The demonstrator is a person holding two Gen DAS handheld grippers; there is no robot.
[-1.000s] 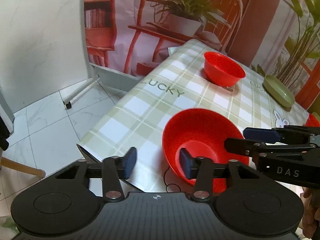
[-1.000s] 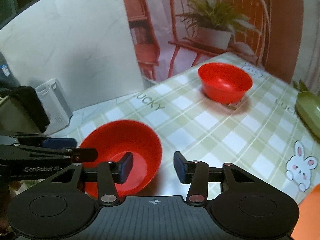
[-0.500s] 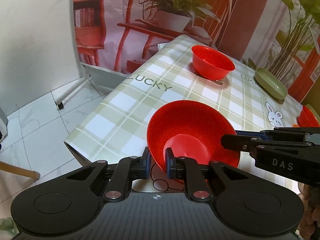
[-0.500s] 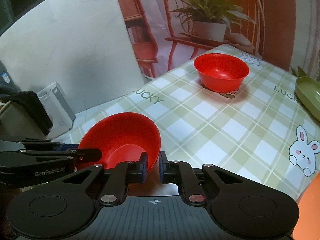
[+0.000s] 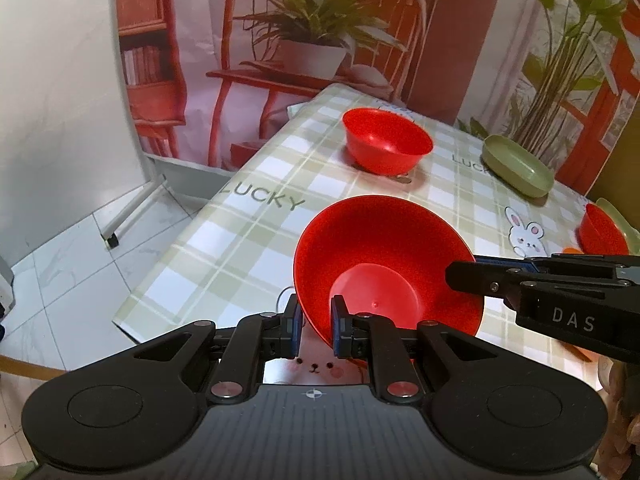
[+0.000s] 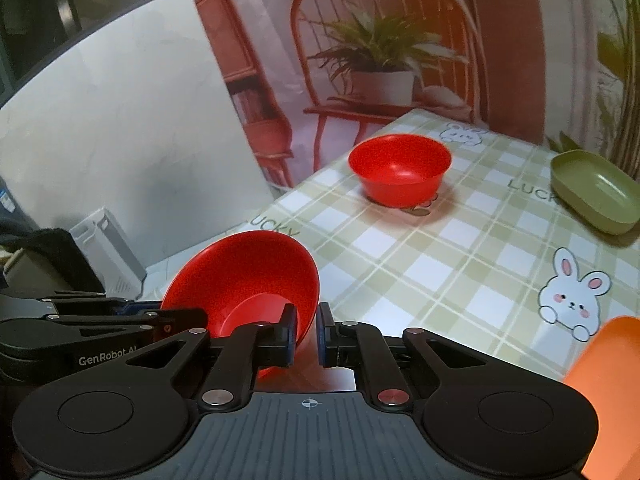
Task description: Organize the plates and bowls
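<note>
Red bowl [image 5: 384,256] rim pinched by both hand-held grippers; orange dish [image 6: 608,392] clear only in right view.

Checked tablecloth [image 5: 256,236] with rabbit print [image 6: 572,300], chair-and-plant backdrop [image 5: 312,40], tiled floor [image 5: 72,264].

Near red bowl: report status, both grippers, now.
Left gripper and right gripper both shut on near red bowl, opposite rim sides. Bowl tilted. Far red bowl upright on table; path between looks open.
</note>
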